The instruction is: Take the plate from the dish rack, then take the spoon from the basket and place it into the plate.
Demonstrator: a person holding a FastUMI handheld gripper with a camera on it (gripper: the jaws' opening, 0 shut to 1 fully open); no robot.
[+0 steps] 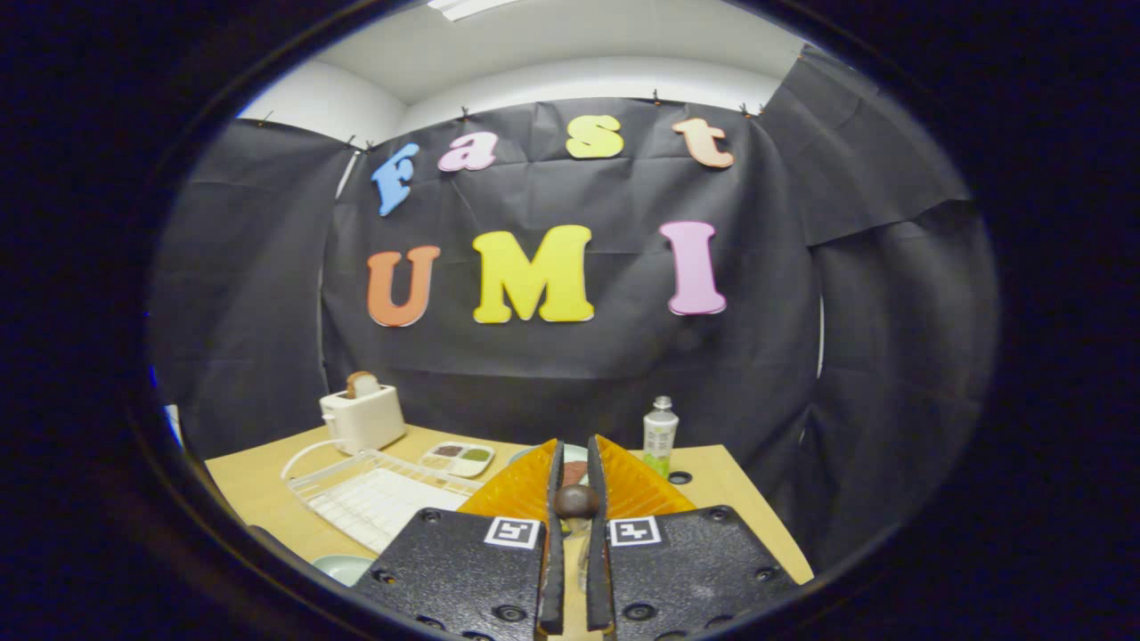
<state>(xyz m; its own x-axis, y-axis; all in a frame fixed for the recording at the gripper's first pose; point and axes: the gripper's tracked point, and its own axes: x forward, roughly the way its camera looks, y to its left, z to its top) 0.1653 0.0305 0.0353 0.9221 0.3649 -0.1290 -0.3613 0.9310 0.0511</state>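
Spoon (576,501) handle sits pinched between the fingers of your hand-held gripper (574,472), which are closed almost together on its dark rounded end, held up above the worktop (267,490). The grip looks narrow, so I judge a tilt or jolt could let it swivel or slip out. A pale plate (343,567) edge shows near the worktop's near edge, beside the white dish rack (378,494); approach too low and you may clip the rack. Toaster (363,416) and bottle (660,434) stand toward the far edge, well apart.
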